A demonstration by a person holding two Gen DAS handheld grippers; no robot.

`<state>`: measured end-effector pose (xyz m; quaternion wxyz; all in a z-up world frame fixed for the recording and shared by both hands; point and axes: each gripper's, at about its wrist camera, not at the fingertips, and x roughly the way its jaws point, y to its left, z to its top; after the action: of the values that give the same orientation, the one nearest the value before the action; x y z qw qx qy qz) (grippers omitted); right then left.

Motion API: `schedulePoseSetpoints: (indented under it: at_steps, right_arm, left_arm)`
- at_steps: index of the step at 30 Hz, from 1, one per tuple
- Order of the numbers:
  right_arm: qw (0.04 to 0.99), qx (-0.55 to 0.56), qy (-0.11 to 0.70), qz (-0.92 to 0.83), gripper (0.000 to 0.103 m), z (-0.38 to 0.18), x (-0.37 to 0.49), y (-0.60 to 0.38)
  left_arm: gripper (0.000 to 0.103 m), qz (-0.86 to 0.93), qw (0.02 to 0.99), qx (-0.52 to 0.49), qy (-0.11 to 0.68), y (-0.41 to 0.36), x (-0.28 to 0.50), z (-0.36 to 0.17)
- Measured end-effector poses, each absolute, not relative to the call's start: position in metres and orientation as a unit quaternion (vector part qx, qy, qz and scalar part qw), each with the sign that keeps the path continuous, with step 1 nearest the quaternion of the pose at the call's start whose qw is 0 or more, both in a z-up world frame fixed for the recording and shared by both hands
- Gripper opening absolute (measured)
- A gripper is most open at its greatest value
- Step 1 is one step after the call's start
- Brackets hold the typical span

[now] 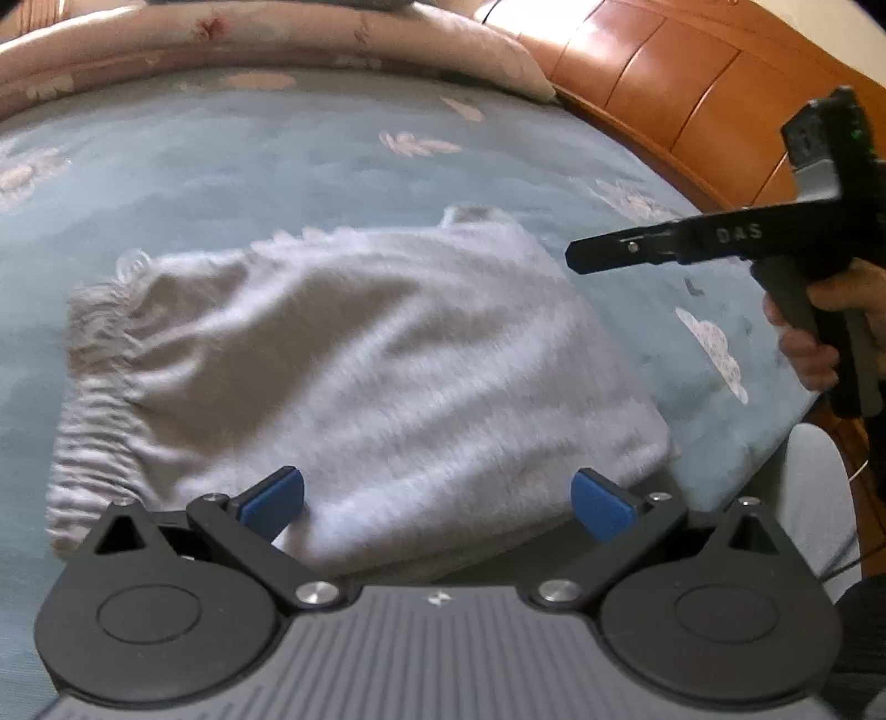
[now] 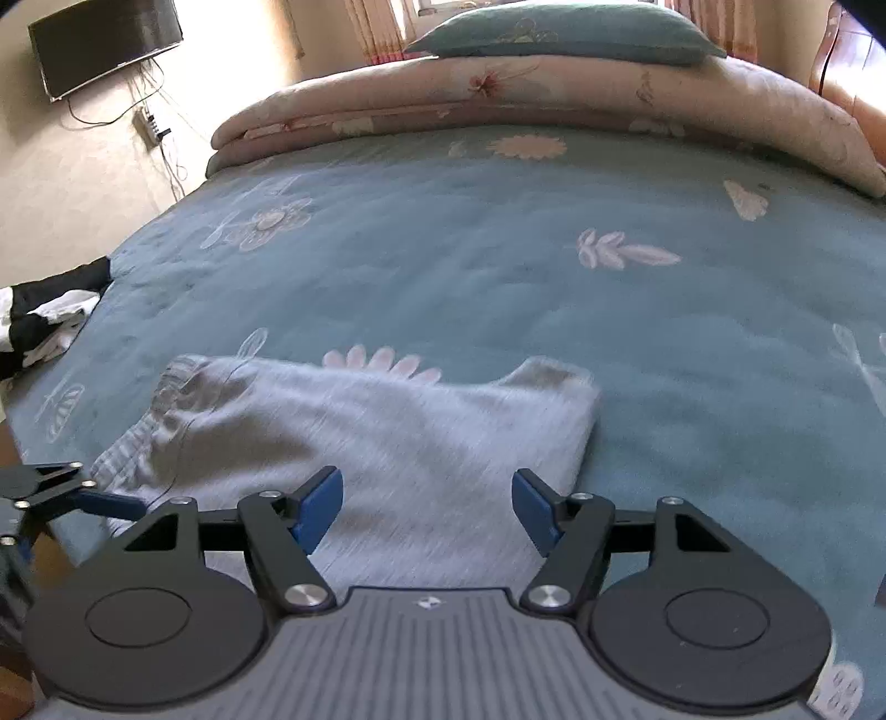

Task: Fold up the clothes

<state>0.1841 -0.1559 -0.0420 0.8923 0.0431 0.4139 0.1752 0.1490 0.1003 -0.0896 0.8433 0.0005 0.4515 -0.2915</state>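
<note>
Nearest, left gripper point(image 1: 437, 501) jaws spread wide, blue pads point(image 1: 274, 495) empty, hovering over near edge of grey garment point(image 1: 354, 365). Right gripper point(image 2: 426, 507) jaws likewise apart, gripping nothing, garment just ahead between them. Garment folded, lying flat on blue floral bedspread point(image 2: 498, 238); long axis across jaws, ribbed elastic end left, folded end right. "DAS" readable on right gripper's side in left view. Beyond: pink quilt point(image 2: 554, 94), teal pillow point(image 2: 565, 27), wall television point(image 2: 105, 41).
</note>
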Motion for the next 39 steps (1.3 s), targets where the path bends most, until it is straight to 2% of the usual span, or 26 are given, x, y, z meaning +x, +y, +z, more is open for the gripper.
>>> schedulePoseSetpoints:
  at_steps: [10,18,21,24,26,30,34,39]
  right_arm:
    - [0.883,0.061,0.427,0.184,0.075,-0.063,0.142,-0.146]
    - [0.863,0.069,0.436,0.246,0.077,-0.076,0.125,-0.123]
    - [0.852,0.077,0.455,0.247,0.078,-0.087,0.121,-0.118]
    - [0.851,0.091,0.458,0.239,0.079,-0.091,0.112,-0.124]
    - [0.852,0.108,0.454,0.237,0.08,-0.089,0.107,-0.133]
    - [0.859,0.128,0.442,0.224,0.082,-0.083,0.103,-0.148]
    - [0.866,0.145,0.428,0.213,0.083,-0.079,0.101,-0.161]
    - [0.865,0.162,0.429,0.206,0.083,-0.085,0.101,-0.167]
  left_arm:
    - [0.102,-0.289,0.841,0.01,0.458,0.107,0.111,-0.091]
    - [0.102,-0.286,0.873,0.014,0.396,0.117,0.114,-0.056]
    - [0.102,-0.286,0.868,-0.008,0.405,0.116,0.128,-0.066]
    - [0.102,-0.274,0.852,-0.016,0.446,0.113,0.136,-0.094]
    - [0.102,-0.277,0.855,-0.022,0.439,0.116,0.13,-0.103]
    - [0.102,-0.28,0.851,-0.069,0.439,0.136,0.127,-0.088]
    - [0.102,-0.24,0.897,-0.045,0.367,0.164,0.123,-0.059]
    - [0.102,-0.215,0.897,-0.091,0.376,0.211,0.146,-0.052]
